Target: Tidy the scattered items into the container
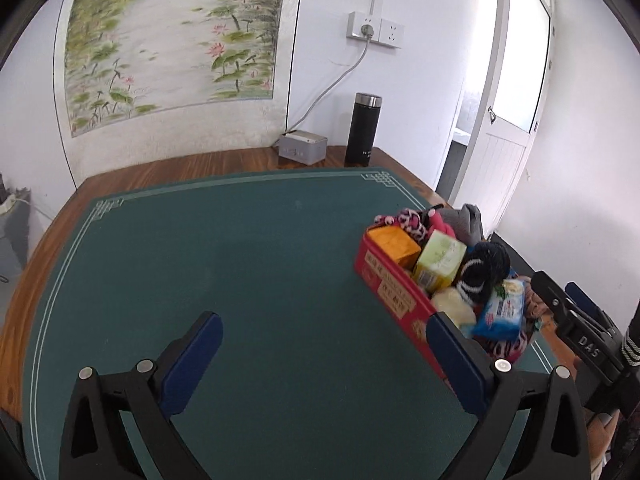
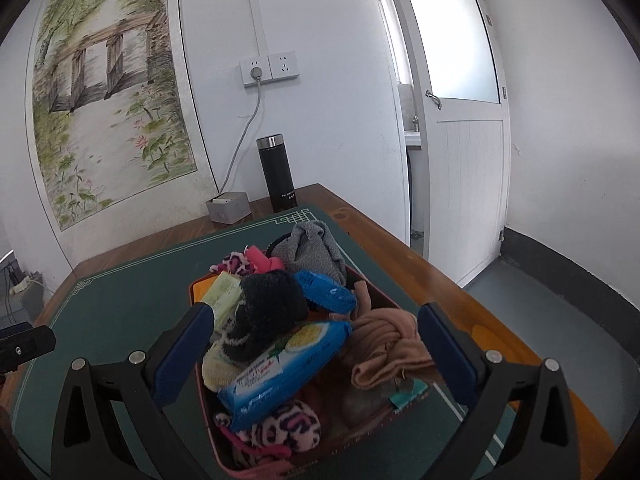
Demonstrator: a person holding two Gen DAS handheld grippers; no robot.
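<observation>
Items (image 2: 280,344) are heaped in the red box (image 1: 390,284); both grippers (image 1: 324,346) (image 2: 314,334) are held spread, gripping nothing.

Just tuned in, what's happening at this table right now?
A person with a gripper in each hand is tidying small items into a red container on the green mat. It is heaped with socks, tissue packs and a blue wipes pack. The left gripper is open and empty over bare mat. The right gripper hangs open over the container, gripping nothing.
</observation>
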